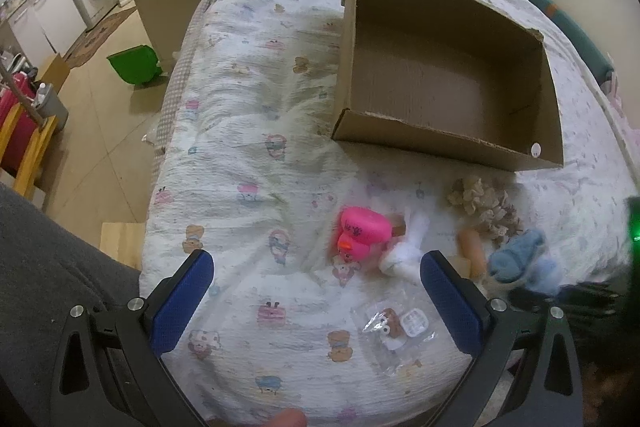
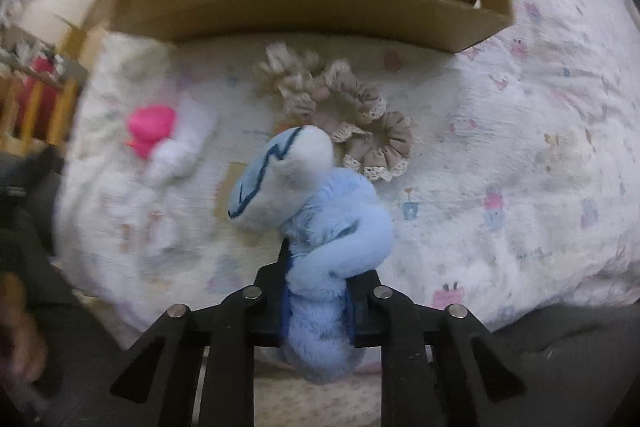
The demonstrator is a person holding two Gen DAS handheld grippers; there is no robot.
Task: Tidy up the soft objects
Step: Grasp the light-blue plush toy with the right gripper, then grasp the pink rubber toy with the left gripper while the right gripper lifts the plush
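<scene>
My right gripper (image 2: 318, 291) clamps its fingers on the blue plush (image 2: 316, 211), held just before the cardboard box (image 2: 320, 7) on the bed (image 2: 520, 167); my left gripper (image 1: 316, 267) gapes wide, empty, before the box.

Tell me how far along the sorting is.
Nothing is boxed yet: the cardboard box looks empty. In hand: the right gripper clamps the blue plush. Left: pink toy, white plush, scrunchies. The left gripper is open.

Both grippers are black frames with silver screws and triangle cutouts; left gripper (image 1: 316, 291) has blue pads (image 1: 182, 301), right gripper (image 2: 318, 301) too.
</scene>
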